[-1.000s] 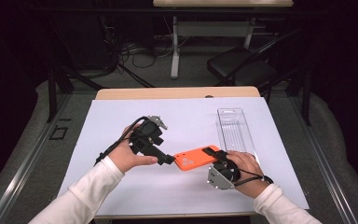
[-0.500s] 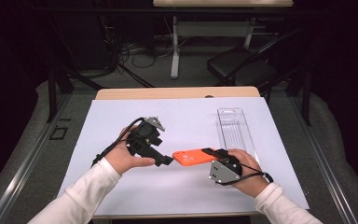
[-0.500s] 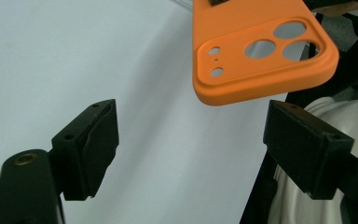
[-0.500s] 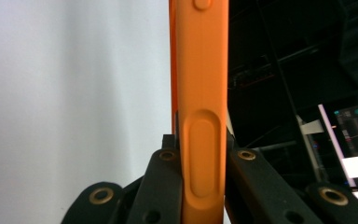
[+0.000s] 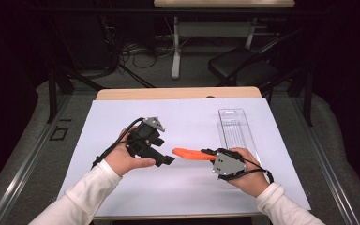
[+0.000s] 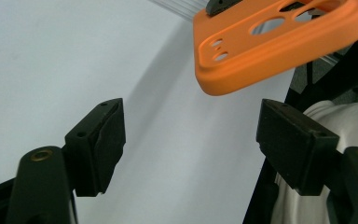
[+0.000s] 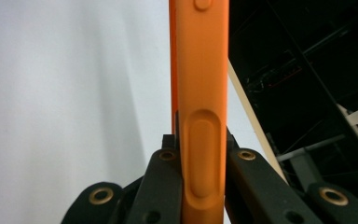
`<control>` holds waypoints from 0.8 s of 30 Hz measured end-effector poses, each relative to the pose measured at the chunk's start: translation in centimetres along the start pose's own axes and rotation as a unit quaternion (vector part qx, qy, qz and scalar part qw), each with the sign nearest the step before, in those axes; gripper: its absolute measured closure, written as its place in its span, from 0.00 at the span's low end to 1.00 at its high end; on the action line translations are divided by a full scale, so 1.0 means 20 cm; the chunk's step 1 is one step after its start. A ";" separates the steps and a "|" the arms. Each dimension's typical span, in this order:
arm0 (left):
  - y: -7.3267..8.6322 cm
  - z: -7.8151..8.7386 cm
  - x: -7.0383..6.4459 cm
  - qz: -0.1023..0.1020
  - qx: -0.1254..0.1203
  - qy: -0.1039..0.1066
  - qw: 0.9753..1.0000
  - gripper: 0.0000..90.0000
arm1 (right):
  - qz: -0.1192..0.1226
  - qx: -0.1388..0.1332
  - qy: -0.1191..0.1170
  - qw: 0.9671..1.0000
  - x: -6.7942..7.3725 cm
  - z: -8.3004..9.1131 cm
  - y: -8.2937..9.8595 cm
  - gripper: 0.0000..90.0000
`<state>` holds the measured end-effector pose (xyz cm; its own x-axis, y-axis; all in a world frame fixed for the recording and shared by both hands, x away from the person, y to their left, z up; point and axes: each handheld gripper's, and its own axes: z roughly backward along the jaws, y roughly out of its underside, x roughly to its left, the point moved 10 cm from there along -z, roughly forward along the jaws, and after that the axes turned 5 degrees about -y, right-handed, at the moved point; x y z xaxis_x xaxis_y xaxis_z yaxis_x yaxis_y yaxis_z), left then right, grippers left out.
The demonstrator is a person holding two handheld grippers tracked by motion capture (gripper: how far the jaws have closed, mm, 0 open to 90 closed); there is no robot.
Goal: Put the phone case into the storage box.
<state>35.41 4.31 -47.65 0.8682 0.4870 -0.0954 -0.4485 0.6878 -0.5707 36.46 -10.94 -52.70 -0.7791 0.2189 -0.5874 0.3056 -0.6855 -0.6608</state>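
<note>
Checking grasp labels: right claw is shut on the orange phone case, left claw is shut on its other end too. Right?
Half right. The right claw is shut on the orange phone case. The left claw is not: the left gripper view shows its jaws wide apart, with the case's free end ahead of them and untouched.
</note>
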 end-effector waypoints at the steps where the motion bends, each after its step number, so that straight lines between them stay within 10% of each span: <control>1: 0.00 0.00 0.00 -0.001 -0.003 0.001 1.000 0.28 | -0.008 -0.004 -0.003 1.000 0.00 0.00 0.00 0.96; 24: -0.05 0.00 -0.01 0.014 -0.049 0.011 0.999 0.51 | -0.141 -0.063 -0.056 0.986 -0.01 -0.01 -0.03 0.96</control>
<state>35.69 3.52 -47.13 0.8605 0.4924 -0.1305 -0.4511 0.6174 -0.6444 36.47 -10.41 -52.27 -0.8962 0.3056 -0.3216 0.1283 -0.5155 -0.8472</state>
